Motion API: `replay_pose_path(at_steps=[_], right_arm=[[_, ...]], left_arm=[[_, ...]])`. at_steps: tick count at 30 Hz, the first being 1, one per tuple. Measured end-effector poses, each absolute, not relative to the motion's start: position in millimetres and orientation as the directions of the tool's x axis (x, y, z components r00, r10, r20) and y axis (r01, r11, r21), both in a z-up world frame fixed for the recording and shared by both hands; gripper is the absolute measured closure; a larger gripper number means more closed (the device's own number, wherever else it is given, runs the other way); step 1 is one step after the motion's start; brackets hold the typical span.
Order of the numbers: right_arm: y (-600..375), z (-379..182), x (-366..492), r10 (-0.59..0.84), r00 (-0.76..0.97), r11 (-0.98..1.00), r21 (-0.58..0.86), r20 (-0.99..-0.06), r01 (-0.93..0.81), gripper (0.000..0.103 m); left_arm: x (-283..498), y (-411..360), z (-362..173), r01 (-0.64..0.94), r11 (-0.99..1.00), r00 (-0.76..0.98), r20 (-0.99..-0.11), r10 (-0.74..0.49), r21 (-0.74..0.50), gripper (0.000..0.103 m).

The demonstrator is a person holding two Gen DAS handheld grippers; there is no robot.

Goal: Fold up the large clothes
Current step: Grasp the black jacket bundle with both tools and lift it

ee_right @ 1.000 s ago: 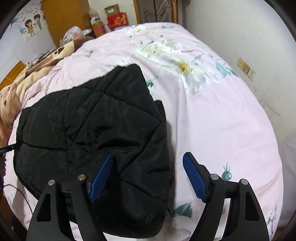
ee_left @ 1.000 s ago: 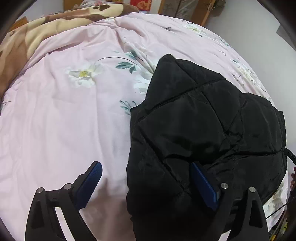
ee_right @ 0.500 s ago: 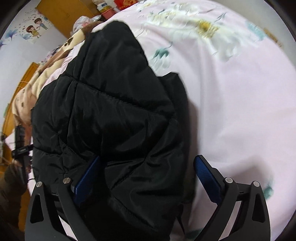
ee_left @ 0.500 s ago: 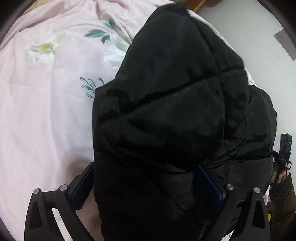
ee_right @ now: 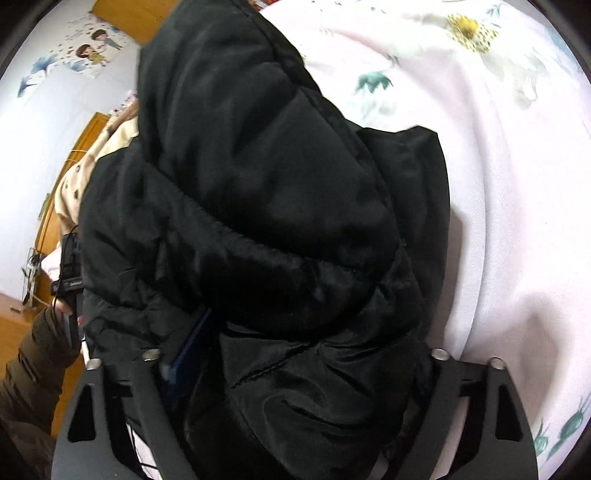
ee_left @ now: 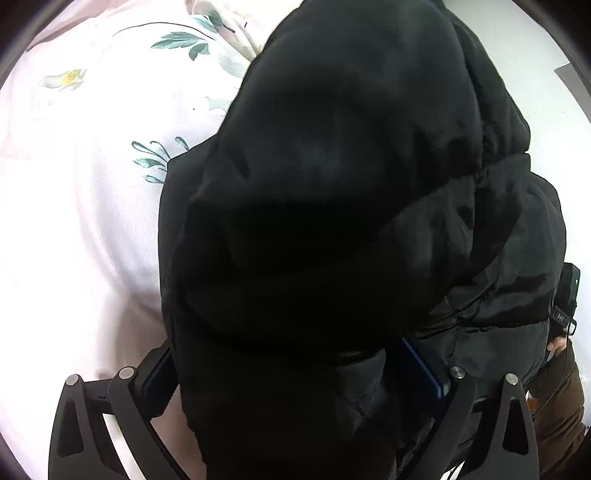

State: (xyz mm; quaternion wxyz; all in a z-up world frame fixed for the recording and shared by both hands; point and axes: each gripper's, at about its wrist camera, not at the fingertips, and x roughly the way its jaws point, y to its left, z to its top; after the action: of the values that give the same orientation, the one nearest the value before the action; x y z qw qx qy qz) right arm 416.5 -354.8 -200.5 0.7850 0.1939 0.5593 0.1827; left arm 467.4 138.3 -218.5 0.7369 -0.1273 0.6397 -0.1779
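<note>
Jacket (ee_left: 332, 221), black, quilted, puffy, bunched in folds.

You are working in a home bedroom. The main evidence is the bed, covered by a pink quilt (ee_right: 517, 206) printed with white flowers and green leaves; it fills most of both wrist views. Beyond the quilt's far left edge, in the right wrist view, a beige spotted blanket (ee_right: 70, 184) lies on the same bed. Above that blanket, a cartoon wall sticker (ee_right: 92, 46) of two children marks a pale wall, with orange wooden furniture (ee_right: 122, 14) just beside it. These are domestic furnishings, not workplace fittings.
</note>
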Motion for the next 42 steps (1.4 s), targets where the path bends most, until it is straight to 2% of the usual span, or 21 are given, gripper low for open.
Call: replay_pose_path(at_steps=[2, 3, 6, 7, 10, 14, 15, 19, 22, 26, 32, 36, 42], right_arm=[[-353.1, -197.5, 413.5, 0.508, 0.309, 0.856, 0.51, -0.804, -0.083, 0.028], [-352.4, -195.9, 412.1, 0.513, 0.31, 0.854, 0.512, -0.8, -0.093, 0.031], [-355.4, -196.8, 409.2, 0.512, 0.309, 0.856, 0.506, -0.802, -0.106, 0.031], [-354.7, -196.7, 409.3, 0.508, 0.308, 0.859, 0.501, -0.805, -0.108, 0.031], [-353.6, -196.0, 414.5, 0.504, 0.301, 0.861, 0.499, -0.81, -0.098, 0.03], [-350.2, -194.4, 419.5, 0.481, 0.293, 0.874, 0.478, -0.826, -0.085, 0.029], [-348.3, -193.8, 420.7, 0.473, 0.294, 0.878, 0.471, -0.83, -0.084, 0.029], [-333.2, -188.3, 420.9, 0.438, 0.311, 0.897, 0.433, -0.844, -0.087, 0.03], [-326.0, -183.0, 417.5, 0.418, 0.33, 0.906, 0.412, -0.846, -0.092, 0.035], [-314.8, -171.5, 410.8, 0.376, 0.358, 0.926, 0.361, -0.855, -0.111, 0.046], [-297.3, -164.3, 406.9, 0.329, 0.384, 0.944, 0.315, -0.863, -0.101, 0.051], [-275.5, -150.5, 393.9, 0.275, 0.413, 0.961, 0.243, -0.868, -0.129, 0.062], [-261.1, -130.6, 384.7, 0.257, 0.448, 0.966, 0.225, -0.857, -0.124, 0.07]], left_arm=[[465.4, 138.8, -215.1, 0.101, 0.884, 0.111, -0.878, -0.465, -0.456, 0.021], [465.5, 139.0, -213.1, 0.089, 0.868, 0.101, -0.863, -0.496, -0.488, 0.026], [464.6, 139.9, -215.5, 0.089, 0.86, 0.101, -0.855, -0.509, -0.502, 0.025], [465.5, 139.6, -218.2, 0.087, 0.862, 0.099, -0.857, -0.506, -0.499, 0.018], [466.5, 138.7, -226.8, 0.072, 0.856, 0.09, -0.852, -0.516, -0.512, 0.01], [469.1, 135.3, -228.7, 0.06, 0.854, 0.062, -0.852, -0.519, -0.516, 0.01], [468.6, 134.8, -227.6, 0.057, 0.857, 0.061, -0.855, -0.515, -0.512, 0.013], [468.5, 131.4, -219.6, 0.06, 0.856, 0.081, -0.852, -0.517, -0.513, 0.035], [464.9, 128.1, -210.1, 0.056, 0.869, 0.111, -0.862, -0.494, -0.491, 0.046], [455.8, 113.3, -194.1, 0.078, 0.91, 0.159, -0.896, -0.415, -0.408, 0.051], [447.8, 118.3, -194.4, 0.053, 0.918, 0.177, -0.901, -0.396, -0.393, 0.05], [428.7, 121.4, -178.7, 0.046, 0.923, 0.213, -0.899, -0.384, -0.383, 0.059], [415.0, 124.7, -154.1, 0.03, 0.921, 0.257, -0.888, -0.382, -0.387, 0.065]])
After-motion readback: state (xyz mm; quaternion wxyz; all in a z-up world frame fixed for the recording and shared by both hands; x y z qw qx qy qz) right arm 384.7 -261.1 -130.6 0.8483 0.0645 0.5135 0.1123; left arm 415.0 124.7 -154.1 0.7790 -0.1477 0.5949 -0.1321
